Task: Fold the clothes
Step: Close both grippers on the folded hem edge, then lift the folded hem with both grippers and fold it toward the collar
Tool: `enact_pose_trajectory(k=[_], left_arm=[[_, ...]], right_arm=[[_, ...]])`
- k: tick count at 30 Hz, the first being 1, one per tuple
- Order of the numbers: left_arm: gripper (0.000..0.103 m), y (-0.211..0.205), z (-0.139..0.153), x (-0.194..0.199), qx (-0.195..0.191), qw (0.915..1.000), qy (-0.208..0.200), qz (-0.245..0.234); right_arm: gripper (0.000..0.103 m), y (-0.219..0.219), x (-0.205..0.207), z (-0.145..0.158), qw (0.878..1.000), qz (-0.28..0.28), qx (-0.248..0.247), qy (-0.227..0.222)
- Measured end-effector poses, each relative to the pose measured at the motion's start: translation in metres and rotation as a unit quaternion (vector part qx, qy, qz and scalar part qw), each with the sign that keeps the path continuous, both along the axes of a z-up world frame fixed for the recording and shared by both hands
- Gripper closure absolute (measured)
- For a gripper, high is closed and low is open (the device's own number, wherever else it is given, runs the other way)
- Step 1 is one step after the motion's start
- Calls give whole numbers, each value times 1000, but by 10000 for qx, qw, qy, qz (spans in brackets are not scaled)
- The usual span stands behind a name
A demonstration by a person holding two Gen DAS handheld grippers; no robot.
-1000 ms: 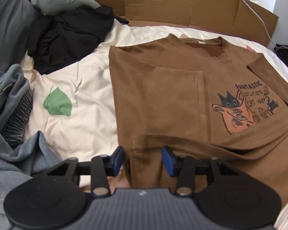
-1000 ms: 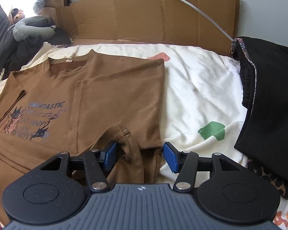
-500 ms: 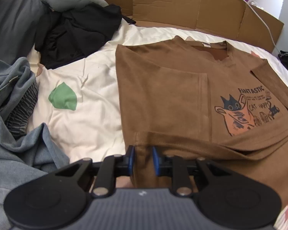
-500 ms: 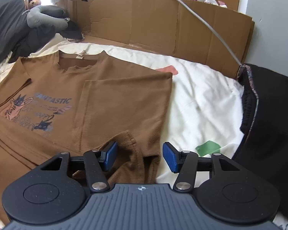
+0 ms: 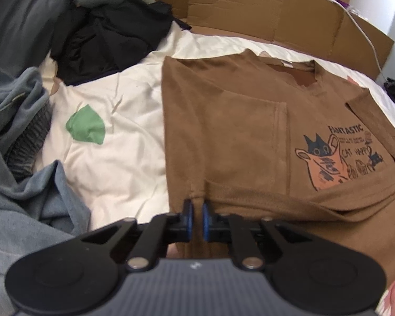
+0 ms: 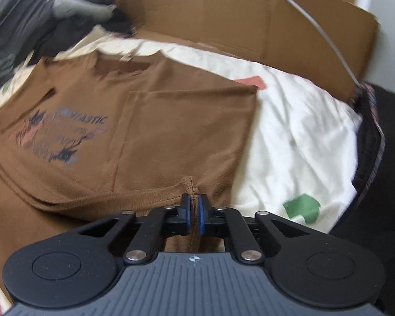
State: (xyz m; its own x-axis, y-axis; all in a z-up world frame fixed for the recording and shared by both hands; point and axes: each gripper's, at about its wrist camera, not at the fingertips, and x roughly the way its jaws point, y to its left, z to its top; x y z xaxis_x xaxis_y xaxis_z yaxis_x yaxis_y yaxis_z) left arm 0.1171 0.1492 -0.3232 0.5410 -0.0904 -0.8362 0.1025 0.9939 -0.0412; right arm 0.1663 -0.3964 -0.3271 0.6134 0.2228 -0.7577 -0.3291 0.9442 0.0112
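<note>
Since the earlier pictures both of my grippers have closed: one second ago the left one stood wide open around the shirt's edge, half a second ago it was nearly shut, and the right one was open until half a second ago. Now my left gripper (image 5: 196, 214) has its blue pads pressed together on a small pleat of the brown shirt (image 5: 237, 131), low in the middle of the left view, and my right gripper (image 6: 194, 214) pinches a raised bump of the same shirt (image 6: 171, 131) at the same low middle place in its view. The shirt lies spread on the white sheet (image 5: 123, 142), collar toward the cardboard (image 5: 250, 5) at the top of the frame, both sleeves already turned inward, so the cat print (image 5: 337, 158) shows between them. I judge that I hold the near hem at its two corners so that I can carry it up toward the collar in one even fold. The right view is blurred, so fine detail there I cannot read. A black garment (image 5: 105, 42) lies at the upper left.
</note>
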Motion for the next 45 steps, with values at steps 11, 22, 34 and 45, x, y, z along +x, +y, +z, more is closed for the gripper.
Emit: enact_pose_trajectory(k=[11,22,34,45], left_arm=[[94,11,-7,4,-310,9986,127,413],[94,17,-15,14,-607,9963,309,516],[98,29,0,7,-904,9919,238,859],[99,35,59,-30,-959,9899,-521,904]], right_arm=[[99,-18,5,-1,9980,-471,415,104],[98,-17,15,-7,9969,-450,589,254],[100,-26,-2,16,9934,-932,675,5],[100,-28,-46,55,9849,-1390,818,-629]])
